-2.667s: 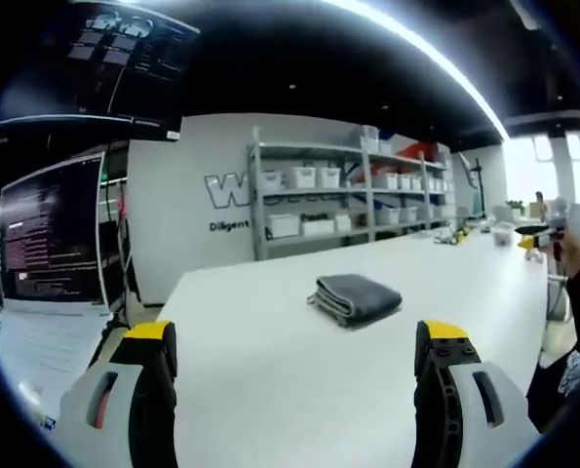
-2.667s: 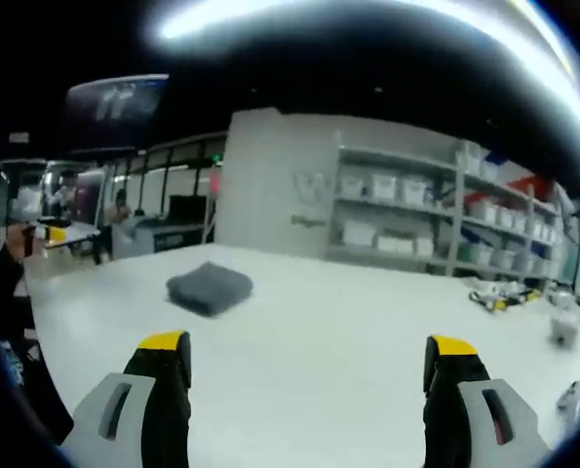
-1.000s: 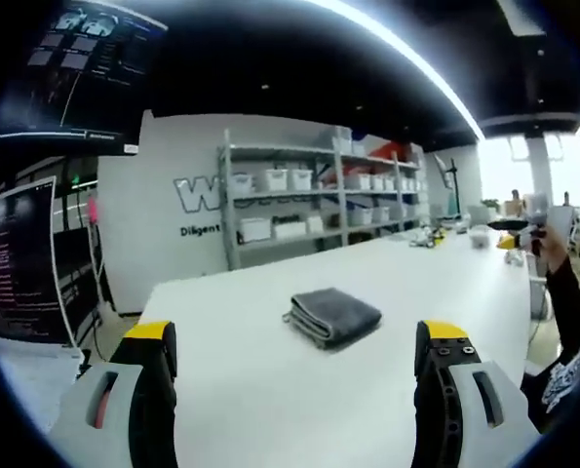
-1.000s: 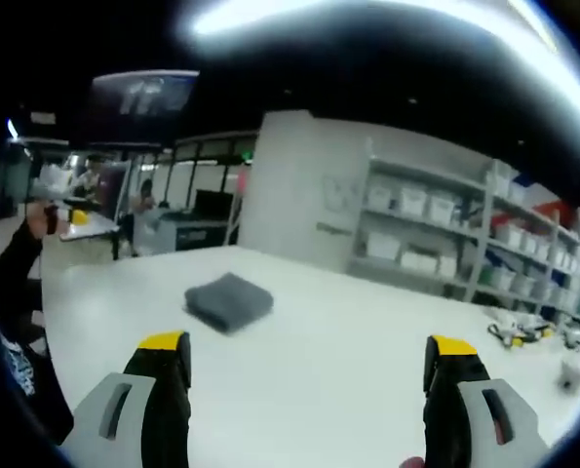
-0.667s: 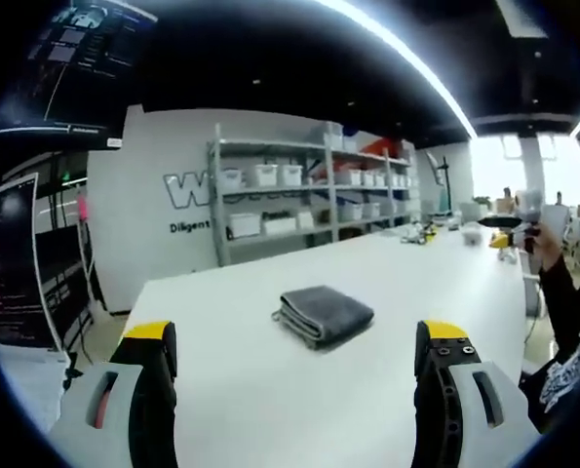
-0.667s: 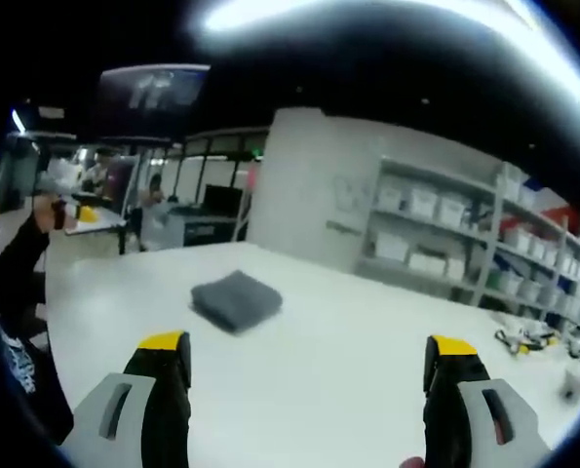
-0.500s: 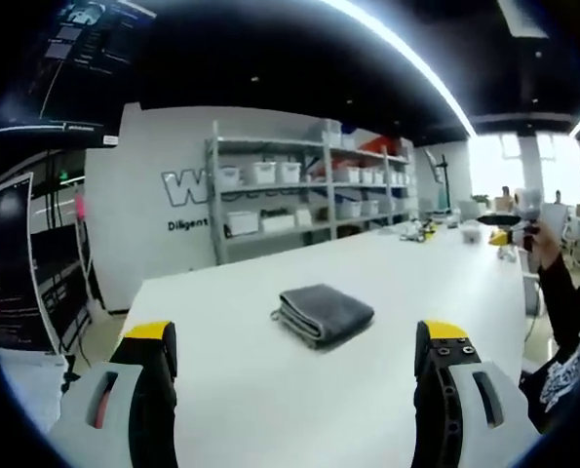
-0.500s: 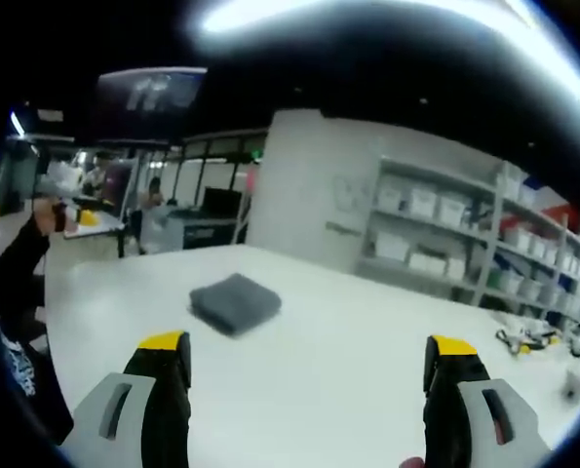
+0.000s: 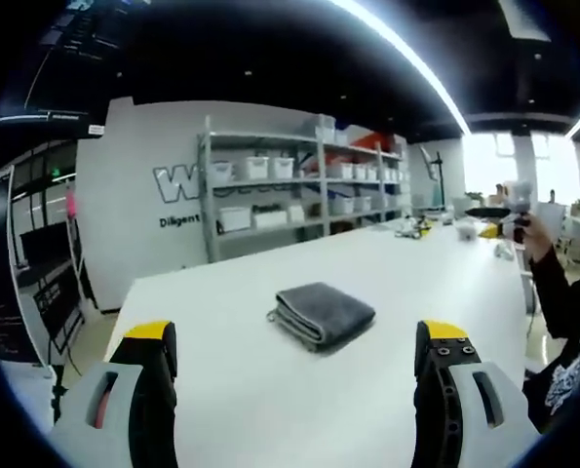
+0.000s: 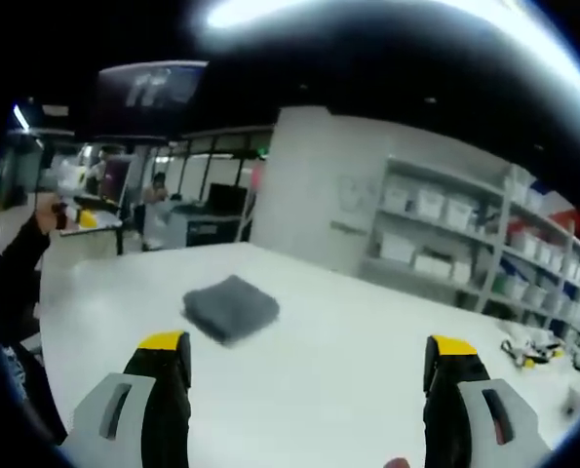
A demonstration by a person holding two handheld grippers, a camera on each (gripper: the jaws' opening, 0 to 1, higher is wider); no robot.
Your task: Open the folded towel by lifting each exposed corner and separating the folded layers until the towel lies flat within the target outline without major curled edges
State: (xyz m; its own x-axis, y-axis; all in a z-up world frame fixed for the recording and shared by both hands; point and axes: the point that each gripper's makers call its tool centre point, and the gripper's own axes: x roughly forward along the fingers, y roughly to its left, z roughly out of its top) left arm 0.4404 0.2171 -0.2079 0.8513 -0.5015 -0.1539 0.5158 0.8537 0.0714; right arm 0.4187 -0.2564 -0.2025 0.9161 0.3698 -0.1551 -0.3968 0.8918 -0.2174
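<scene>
We hold the left hand-held gripper (image 9: 290, 356) and the right hand-held gripper (image 10: 307, 363) above the white tabletop (image 9: 270, 390), both with jaws spread wide and pinching nothing, while the folded grey towel (image 9: 323, 314) lies ahead of them, well apart from both

Grey towel on a white table

The towel (image 9: 323, 314) is showing plain dark grey against the white table (image 9: 270, 390); both grippers' jaws are showing black with yellow tips and grey bodies.
</scene>
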